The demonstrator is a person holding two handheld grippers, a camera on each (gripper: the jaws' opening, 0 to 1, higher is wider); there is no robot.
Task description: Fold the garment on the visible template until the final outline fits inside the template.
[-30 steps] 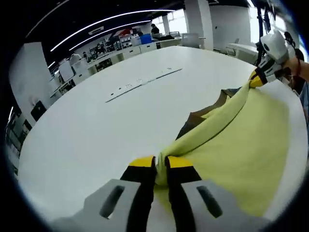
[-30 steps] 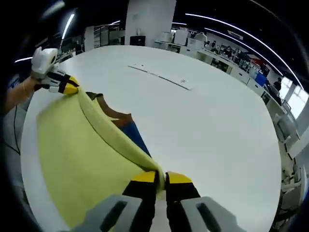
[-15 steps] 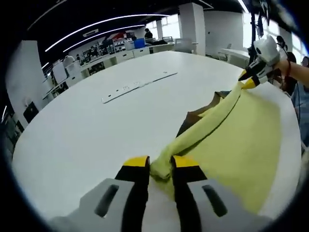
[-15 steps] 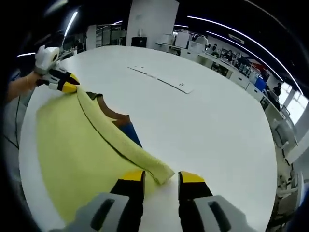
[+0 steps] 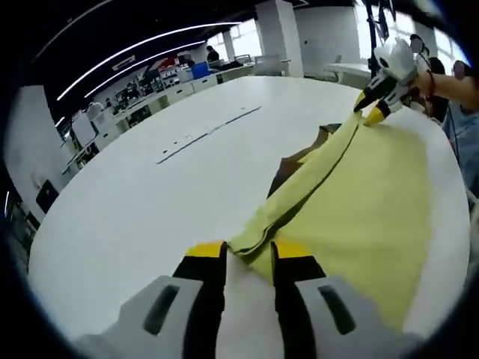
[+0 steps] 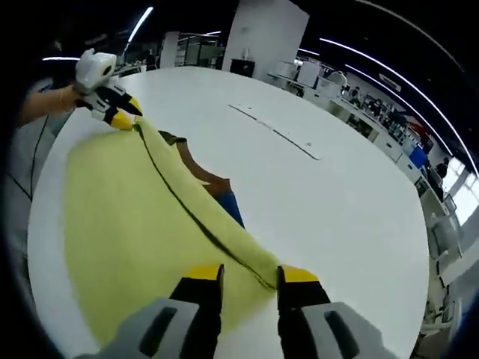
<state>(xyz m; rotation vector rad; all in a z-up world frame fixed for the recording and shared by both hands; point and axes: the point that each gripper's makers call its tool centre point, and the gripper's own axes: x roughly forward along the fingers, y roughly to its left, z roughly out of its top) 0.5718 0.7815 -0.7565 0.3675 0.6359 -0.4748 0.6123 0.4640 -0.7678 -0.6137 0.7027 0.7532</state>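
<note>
Left gripper view, yellow garment point(image 5: 359, 202) flat with rolled folded edge, both tools point(image 5: 248, 254) point(image 6: 251, 275) released, jaws apart.

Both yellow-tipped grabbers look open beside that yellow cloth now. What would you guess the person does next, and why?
Probably draw both grippers back and look for a new edge to fold. The left gripper and the right gripper both have open jaws, and the yellow garment lies folded on the white table, with brown and blue cloth showing past its fold.
</note>
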